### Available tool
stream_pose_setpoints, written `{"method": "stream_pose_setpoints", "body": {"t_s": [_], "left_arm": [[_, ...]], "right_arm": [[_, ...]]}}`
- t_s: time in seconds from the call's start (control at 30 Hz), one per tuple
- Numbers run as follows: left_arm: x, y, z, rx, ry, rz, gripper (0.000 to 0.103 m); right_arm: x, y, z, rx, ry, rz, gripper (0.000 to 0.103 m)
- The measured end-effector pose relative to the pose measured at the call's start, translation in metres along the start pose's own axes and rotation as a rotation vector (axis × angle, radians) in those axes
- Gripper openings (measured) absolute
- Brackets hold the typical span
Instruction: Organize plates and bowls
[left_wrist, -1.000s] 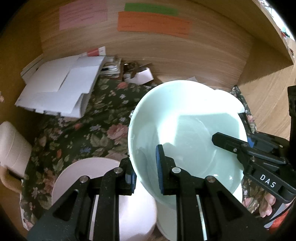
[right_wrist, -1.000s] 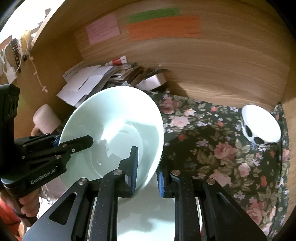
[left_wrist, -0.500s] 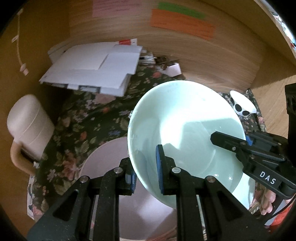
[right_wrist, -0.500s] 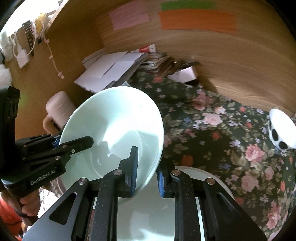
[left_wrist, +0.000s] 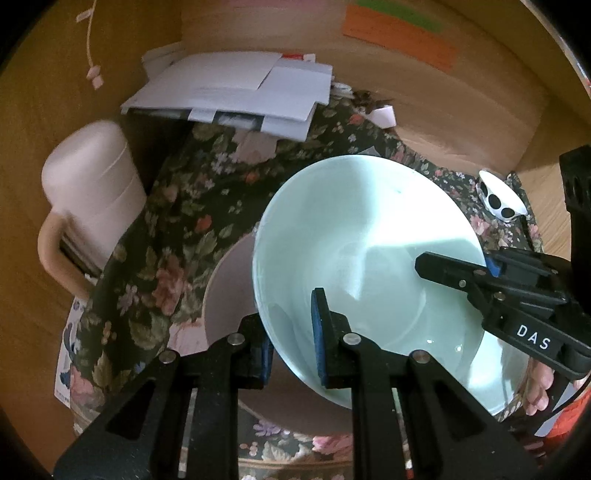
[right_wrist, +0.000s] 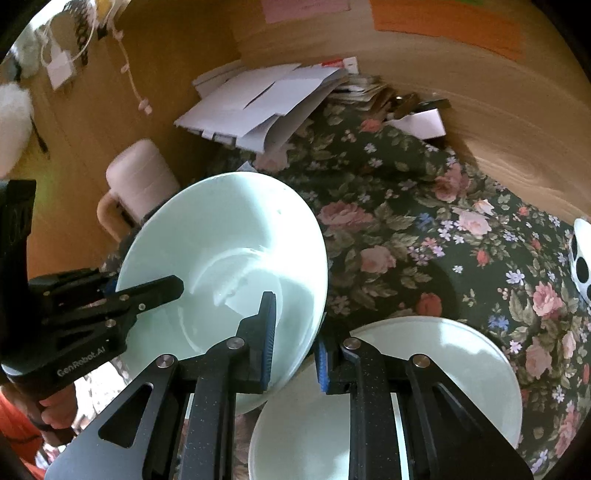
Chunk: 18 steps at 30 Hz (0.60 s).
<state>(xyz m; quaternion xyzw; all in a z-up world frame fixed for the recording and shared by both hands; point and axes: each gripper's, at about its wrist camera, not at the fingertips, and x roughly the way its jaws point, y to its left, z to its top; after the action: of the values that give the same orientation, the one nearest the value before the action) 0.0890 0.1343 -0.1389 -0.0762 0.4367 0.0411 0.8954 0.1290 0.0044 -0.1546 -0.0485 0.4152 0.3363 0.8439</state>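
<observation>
Wood-grain walls close in a nook whose tabletop is covered by a dark floral cloth, with orange paper labels stuck to the back wall. Both grippers share one pale green bowl, tilted and held above the cloth. At the left gripper, the fingers are clamped on the bowl's near left rim, one blue pad inside and one outside. At the right gripper, the fingers are clamped on the bowl's right rim in the same way. Beneath the bowl in the left wrist view sits a pinkish plate on the cloth. In the right wrist view a pale green plate lies just beside the bowl, partly under the right gripper. A stack of white papers rests at the back, a cream mug lies on its side at the left wall, and a small white dish with black dots sits in the far right corner
</observation>
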Motion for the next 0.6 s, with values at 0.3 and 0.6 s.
{"method": "stream_pose_setpoints", "body": {"t_s": [0.3,0.6], "left_arm": [[0.001,0.006,-0.015,0.013,0.01,0.008,0.018],[0.0,0.012,-0.019,-0.011,0.008,0.01,0.017]], "right_arm": [[0.005,0.009,-0.001,-0.02,0.009,-0.001,0.019],[0.013,0.013,0.0,-0.028,0.046,0.018,0.024]]}}
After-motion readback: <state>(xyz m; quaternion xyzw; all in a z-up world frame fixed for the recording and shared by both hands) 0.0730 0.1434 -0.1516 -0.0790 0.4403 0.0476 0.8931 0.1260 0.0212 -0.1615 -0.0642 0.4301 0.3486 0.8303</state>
